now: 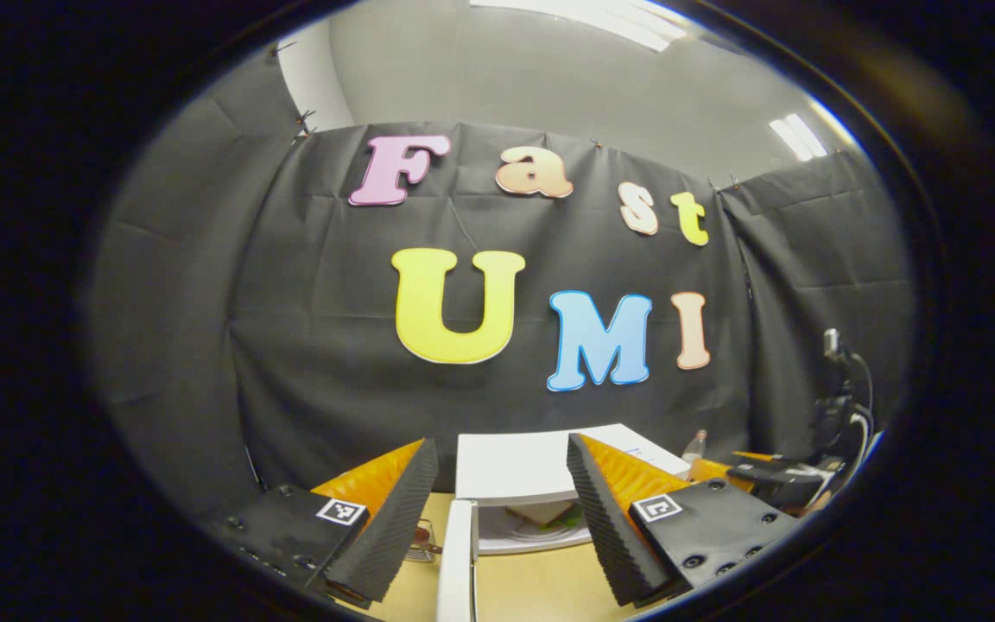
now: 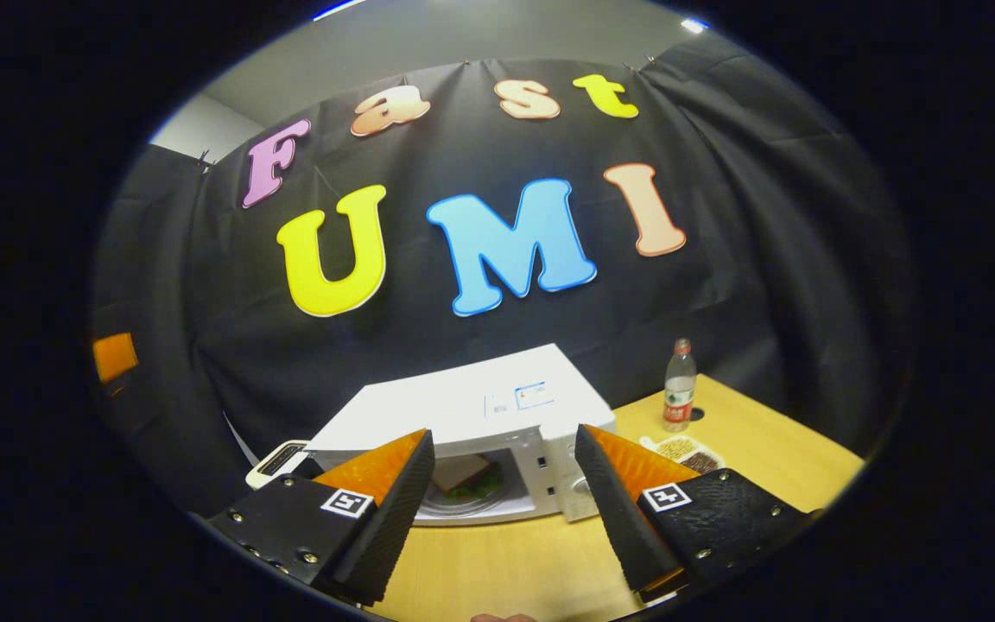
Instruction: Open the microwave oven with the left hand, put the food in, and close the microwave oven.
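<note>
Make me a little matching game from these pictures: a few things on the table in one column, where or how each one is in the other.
Things:
1. microwave door
2. sandwich
3. water bottle
4. food tray

Places or states:
A. upright, right of the microwave
B. swung open
C. inside the microwave
D. flat on the table, in front of the bottle

Pairs: 1-B, 2-C, 3-A, 4-D

microwave point(image 2: 472, 406) door mostly hidden behind finger, food point(image 2: 463, 475) inside partly hidden
</note>
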`<state>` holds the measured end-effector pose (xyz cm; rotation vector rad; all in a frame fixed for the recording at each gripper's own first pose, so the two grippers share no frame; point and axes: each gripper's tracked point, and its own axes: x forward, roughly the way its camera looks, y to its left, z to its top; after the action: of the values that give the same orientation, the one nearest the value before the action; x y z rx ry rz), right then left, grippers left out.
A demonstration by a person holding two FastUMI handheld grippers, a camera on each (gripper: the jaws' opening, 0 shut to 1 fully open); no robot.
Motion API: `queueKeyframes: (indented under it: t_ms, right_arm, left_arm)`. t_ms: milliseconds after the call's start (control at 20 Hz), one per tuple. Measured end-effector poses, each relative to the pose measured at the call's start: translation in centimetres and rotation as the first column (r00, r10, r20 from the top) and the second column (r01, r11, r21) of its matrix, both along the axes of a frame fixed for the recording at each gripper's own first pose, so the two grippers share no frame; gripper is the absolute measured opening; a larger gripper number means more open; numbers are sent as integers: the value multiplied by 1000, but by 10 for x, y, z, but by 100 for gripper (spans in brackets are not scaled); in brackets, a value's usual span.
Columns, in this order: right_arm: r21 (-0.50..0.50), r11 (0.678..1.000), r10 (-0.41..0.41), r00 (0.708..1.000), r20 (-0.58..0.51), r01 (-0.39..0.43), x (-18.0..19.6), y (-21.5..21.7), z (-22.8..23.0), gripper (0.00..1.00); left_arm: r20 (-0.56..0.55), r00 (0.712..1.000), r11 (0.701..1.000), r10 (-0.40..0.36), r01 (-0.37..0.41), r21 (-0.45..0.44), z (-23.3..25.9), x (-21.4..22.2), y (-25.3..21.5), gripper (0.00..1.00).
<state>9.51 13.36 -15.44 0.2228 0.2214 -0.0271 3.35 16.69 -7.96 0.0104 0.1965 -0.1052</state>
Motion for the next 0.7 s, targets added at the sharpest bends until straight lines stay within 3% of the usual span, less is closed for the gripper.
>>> queueKeyframes:
  t_ms: [200,400,700]
  right_arm:
    - [-89,996,-10,999,51,15,-21,-46,50,97]
    - [-105,993,-48,993,107,60,-39,-76,89,97]
    - [-89,996,-18,992,123,29,-44,-86,87,98]
  left_arm:
    - [6,1000,1000,-5,5,-15,-2,-6,-17,96]
    - [7,1000,1000,27,-27,-12,2,-14,-24,96]
    - [22,997,997,77,-78,22,6,-28,-24,96]
